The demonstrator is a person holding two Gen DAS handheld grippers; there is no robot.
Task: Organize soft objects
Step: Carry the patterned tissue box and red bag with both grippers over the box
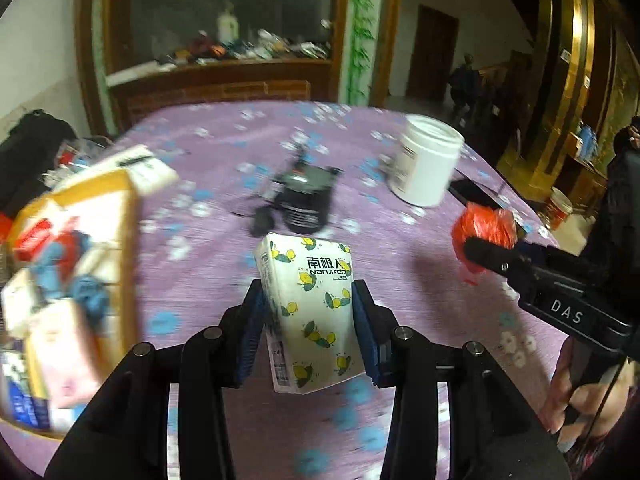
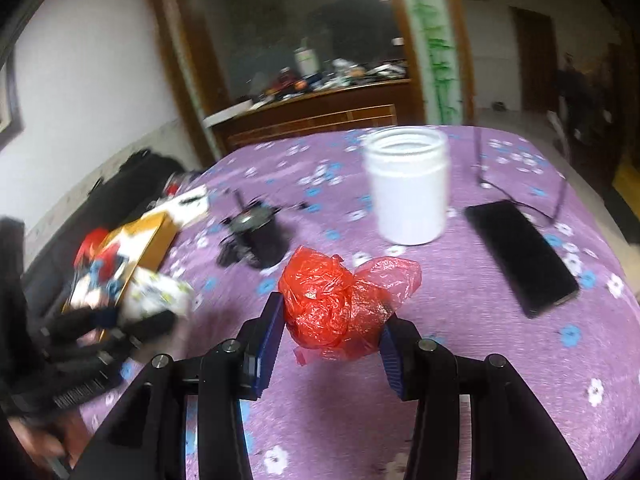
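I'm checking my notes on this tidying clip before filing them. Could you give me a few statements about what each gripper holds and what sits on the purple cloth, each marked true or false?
1. The left gripper is shut on a white tissue pack printed with yellow lemons. True.
2. The right gripper holds a blue cloth. False: it is shut on a crumpled red plastic bag.
3. The white plastic jar on the purple flowered tablecloth has its lid on. False: its mouth is open.
4. A black phone lies flat on the tablecloth to the right of the jar. True.
5. The yellow-rimmed box is empty. False: it holds several packets.
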